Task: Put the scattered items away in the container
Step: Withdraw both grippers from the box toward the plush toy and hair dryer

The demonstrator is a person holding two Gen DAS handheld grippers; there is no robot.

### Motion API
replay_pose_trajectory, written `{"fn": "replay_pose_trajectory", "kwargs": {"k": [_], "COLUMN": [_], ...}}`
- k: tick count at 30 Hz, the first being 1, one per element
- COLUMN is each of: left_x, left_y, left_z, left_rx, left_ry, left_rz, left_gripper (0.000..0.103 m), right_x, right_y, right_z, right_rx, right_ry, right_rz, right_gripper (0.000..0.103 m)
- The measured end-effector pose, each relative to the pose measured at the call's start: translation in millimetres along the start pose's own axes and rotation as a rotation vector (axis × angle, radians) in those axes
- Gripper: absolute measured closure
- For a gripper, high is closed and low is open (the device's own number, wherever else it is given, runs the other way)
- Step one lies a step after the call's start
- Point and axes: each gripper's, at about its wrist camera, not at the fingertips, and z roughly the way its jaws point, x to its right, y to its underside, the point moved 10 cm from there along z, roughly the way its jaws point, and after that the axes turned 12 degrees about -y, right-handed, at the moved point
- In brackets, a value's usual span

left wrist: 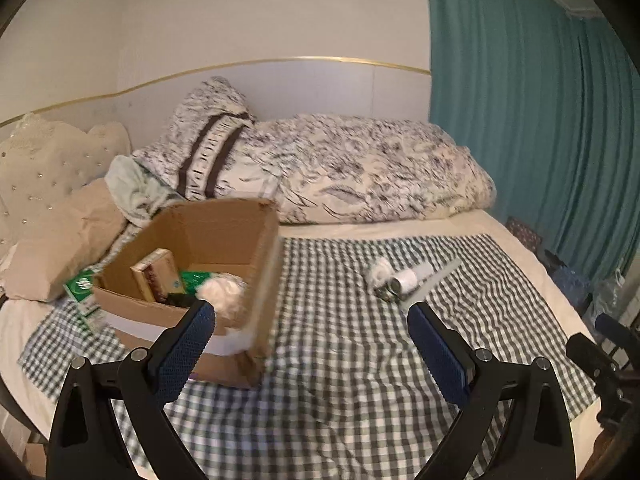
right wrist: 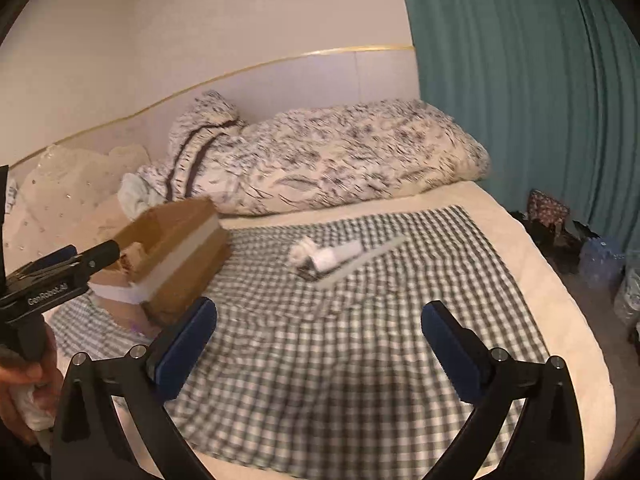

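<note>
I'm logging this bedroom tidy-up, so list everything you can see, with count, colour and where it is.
cardboard box: one, brown, open, on the left of the checked cloth.
items in the box: several, tan, green and white; exact count unclear.
loose items: a small cluster, mostly white plus a pale flat strip, on the cloth right of the box.
checked cloth: one, dark and white, spread over the bed.
green packet: one, beside the box's left side.
duvet: one, cream with dark print, bunched against the wall.
pillows: cream and tan, far left.
curtain: teal, on the right.
left tongs: black with blue pads, open, empty.
right tongs: black with blue pads, open, empty.
</note>
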Motion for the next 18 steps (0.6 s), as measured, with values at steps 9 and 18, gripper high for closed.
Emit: {"fn": "replay_pose_trajectory", "kwargs": {"k": [9,18], "left_x": [68,106], "left_y": [24,22], "left_z": [40,98], "left_rx": [-0.035,-0.064], "left_ry": [0.048,0.048], "left_rz": [0.104,0.123], "left_gripper": [0.003,0.003], "right_x": [46,55], "right_y": [7,-13], "right_z": [27,98], "right_rx": [-0.056,-0.111], "right_ry": [0.042,-0.032], "right_rz": [-0.036,-0.149], "right_gripper": [0.0,0.0]}}
